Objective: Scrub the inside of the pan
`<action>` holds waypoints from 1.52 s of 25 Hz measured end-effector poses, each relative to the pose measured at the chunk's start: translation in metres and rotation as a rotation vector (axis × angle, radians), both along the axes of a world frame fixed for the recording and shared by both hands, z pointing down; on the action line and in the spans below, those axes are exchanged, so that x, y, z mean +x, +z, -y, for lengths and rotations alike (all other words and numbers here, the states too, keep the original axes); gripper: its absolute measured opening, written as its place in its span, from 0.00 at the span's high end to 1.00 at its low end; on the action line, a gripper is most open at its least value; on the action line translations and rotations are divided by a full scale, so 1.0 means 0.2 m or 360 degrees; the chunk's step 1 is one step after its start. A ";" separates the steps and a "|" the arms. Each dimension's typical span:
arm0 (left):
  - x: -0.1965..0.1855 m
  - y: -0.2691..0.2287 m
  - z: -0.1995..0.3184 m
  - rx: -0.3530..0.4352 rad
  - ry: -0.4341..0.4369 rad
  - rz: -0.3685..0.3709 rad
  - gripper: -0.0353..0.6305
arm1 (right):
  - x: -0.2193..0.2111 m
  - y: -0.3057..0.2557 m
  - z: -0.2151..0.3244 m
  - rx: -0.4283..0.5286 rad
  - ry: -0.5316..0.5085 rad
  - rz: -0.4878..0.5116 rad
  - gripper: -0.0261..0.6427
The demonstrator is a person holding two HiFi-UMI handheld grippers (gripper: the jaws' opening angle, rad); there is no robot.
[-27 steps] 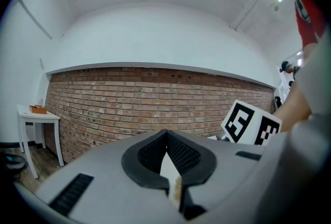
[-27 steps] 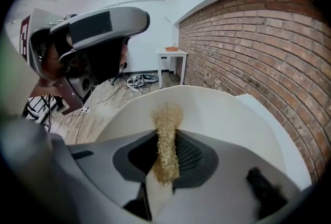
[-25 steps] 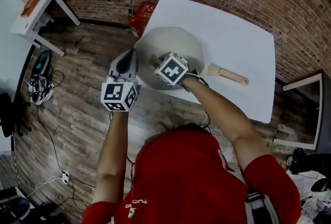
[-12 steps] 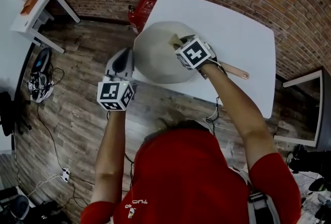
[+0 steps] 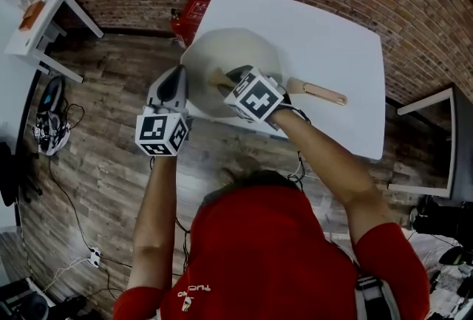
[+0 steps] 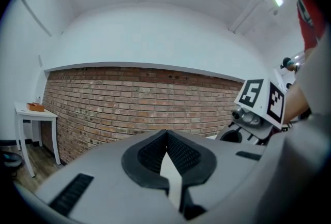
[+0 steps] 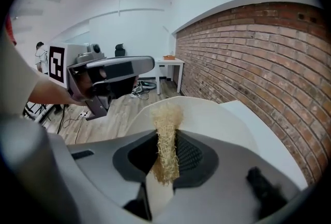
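A cream pan [image 5: 244,52] with a copper handle [image 5: 319,94] sits at the near left of the white table [image 5: 332,30]. At the pan's left rim, my left gripper [image 5: 179,82] is shut on the rim, which shows as a thin pale edge [image 6: 170,176] between the pads of the left gripper [image 6: 166,153]. Over the pan's inside, my right gripper [image 5: 226,82] is shut on a straw-coloured fibre scrubber [image 7: 166,130], whose tip sticks out past the right gripper [image 7: 166,151] toward the pan wall [image 7: 217,119]. Where the scrubber meets the pan is hidden.
A red fire extinguisher [image 5: 188,14] stands on the wooden floor by the table's far left corner. A small white side table [image 5: 37,19] is further left, and another white table [image 5: 432,141] at the right. Cables [image 5: 52,126] lie on the floor. A brick wall runs behind.
The right gripper swept with the scrubber to the far right side of the pan, then came back toward the near left. The left gripper has stayed on the rim.
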State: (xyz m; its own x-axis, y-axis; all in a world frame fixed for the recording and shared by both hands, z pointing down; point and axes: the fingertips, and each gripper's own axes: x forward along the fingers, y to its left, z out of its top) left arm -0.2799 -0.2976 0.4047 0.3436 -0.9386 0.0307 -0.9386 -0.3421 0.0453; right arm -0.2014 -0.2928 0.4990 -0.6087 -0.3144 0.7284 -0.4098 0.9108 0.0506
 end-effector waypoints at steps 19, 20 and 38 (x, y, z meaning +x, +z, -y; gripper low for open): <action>0.03 -0.03 -0.01 0.0010 0.0016 0.0065 0.93 | 0.43 0.03 0.12 0.0040 0.0209 -0.0171 0.83; 0.04 -0.03 -0.01 0.0010 0.0017 0.0068 0.93 | 0.47 0.03 0.14 0.0051 0.0229 -0.0175 0.83; 0.14 -0.42 0.07 0.0222 0.0007 -0.0019 0.93 | 0.06 -0.79 0.23 0.0534 0.0216 0.0899 0.83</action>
